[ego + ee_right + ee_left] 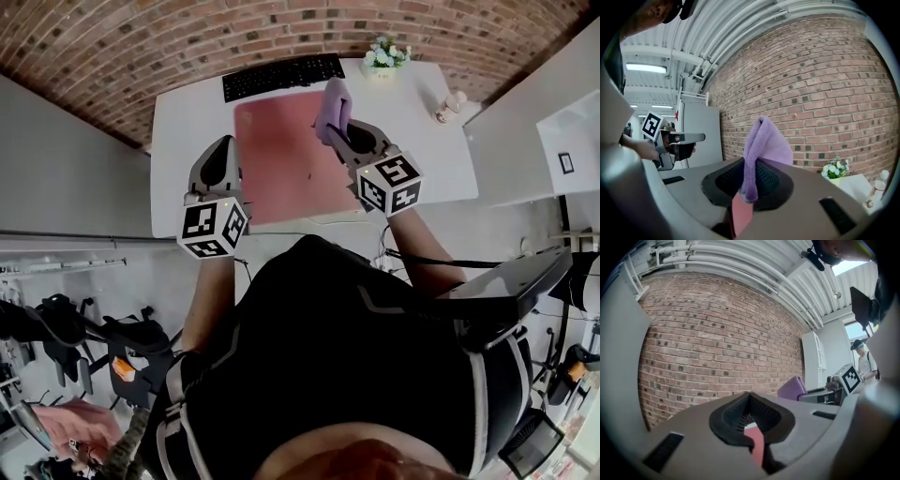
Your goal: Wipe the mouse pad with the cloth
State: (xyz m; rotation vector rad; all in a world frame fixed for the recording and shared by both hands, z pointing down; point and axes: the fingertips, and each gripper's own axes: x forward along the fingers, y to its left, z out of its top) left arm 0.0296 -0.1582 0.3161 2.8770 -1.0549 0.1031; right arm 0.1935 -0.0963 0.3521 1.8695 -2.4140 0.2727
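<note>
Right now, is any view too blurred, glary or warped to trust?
Head view: sharp and evenly lit, no glare on the mouse pad, though the table edges bow. Left gripper view: heavy fisheye, black corners, a washed-out window upper right. Right gripper view: same warp, but the cloth in the right tool is crisp.

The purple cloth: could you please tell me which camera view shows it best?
The right gripper view: the cloth stands folded and large at centre, pinched in the right gripper. The head view shows it small over the mouse pad; the left gripper view catches only a corner.
</note>
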